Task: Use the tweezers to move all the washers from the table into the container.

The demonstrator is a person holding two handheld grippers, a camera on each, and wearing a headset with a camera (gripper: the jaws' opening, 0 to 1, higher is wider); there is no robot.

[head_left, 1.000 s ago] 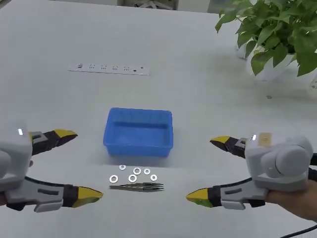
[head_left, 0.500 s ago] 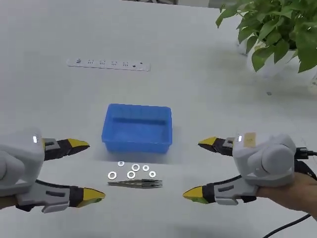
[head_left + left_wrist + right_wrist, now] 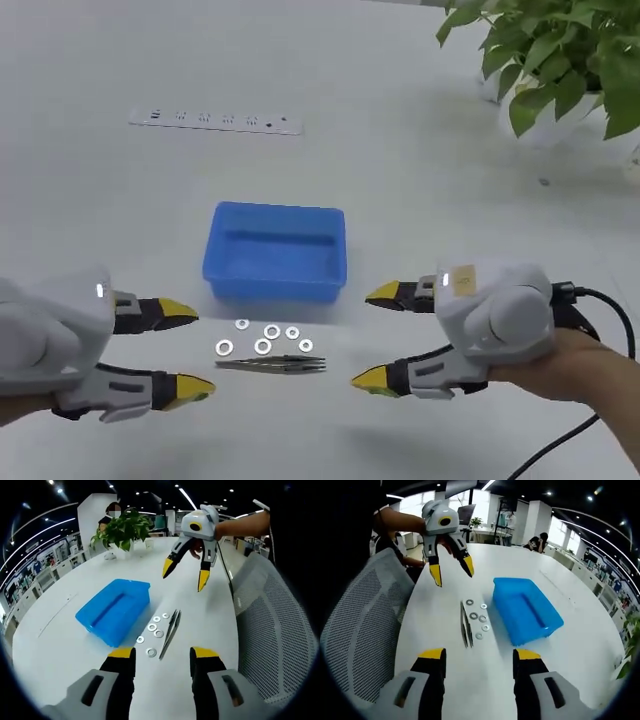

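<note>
Nearest us, our left gripper [image 3: 203,350] and right gripper [image 3: 360,338] sit low over the table [image 3: 420,200]. Both have their jaws spread wide and hold nothing. Between them the tweezers [image 3: 272,364] lie flat on the table, well apart from either gripper. Just beyond the tweezers, six washers [image 3: 262,346] rest in a loose cluster on the table. Close behind the washers stands the blue container [image 3: 275,250], open side up. Farther back we see a power strip [image 3: 215,121], and at the far right a plant [image 3: 560,60].

Power strip [image 3: 215,121], potted plant [image 3: 550,60], mesh chair [image 3: 357,630].
</note>
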